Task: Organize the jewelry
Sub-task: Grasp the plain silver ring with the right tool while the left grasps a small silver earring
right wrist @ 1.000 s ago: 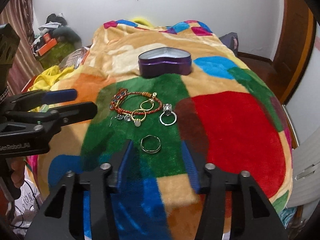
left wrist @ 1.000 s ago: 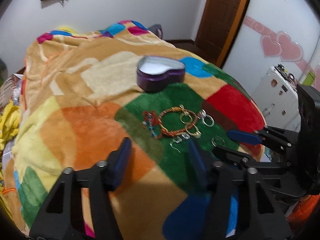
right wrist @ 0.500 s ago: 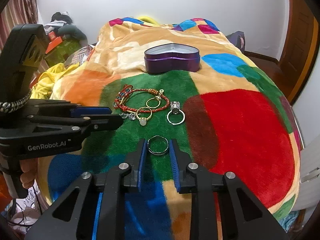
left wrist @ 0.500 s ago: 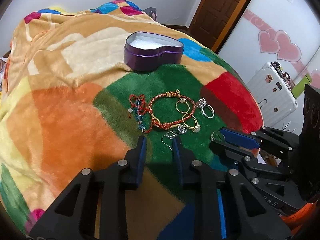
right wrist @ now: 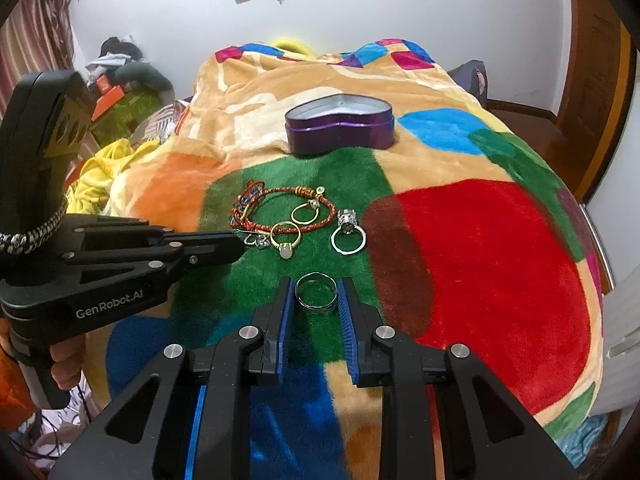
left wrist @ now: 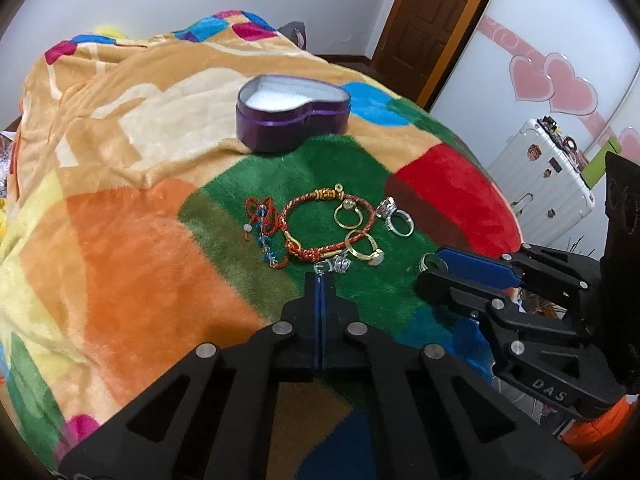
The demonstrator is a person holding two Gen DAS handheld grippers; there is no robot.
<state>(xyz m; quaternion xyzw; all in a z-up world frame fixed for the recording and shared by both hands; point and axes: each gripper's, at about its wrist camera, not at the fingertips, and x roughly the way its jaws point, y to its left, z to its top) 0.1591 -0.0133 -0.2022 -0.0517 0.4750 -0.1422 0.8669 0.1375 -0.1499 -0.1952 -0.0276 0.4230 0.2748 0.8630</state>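
Broadly, we see a bed covered by a plush patchwork blanket (right wrist: 480,264) of red, green, orange and tan blocks, with white walls, a brown wooden door (left wrist: 432,20) and a white suitcase (left wrist: 540,176) around it. Toward the far side of the blanket sits a purple heart-shaped tin (left wrist: 292,118), lid off, showing only a white lining. Nearer us, on the green patch, lie a red braided bracelet (left wrist: 316,224), a beaded red cord (left wrist: 262,226), two gold rings (left wrist: 352,226) and a silver stone-set ring (right wrist: 347,232). Our left gripper (left wrist: 321,276) has its fingers pressed together on a small silver earring (left wrist: 338,266). Our right gripper (right wrist: 316,300) brackets a plain silver band ring (right wrist: 316,294) with its fingers parted, each pad just beside the band. The red patch to the right lies bare up to the bed's edge.
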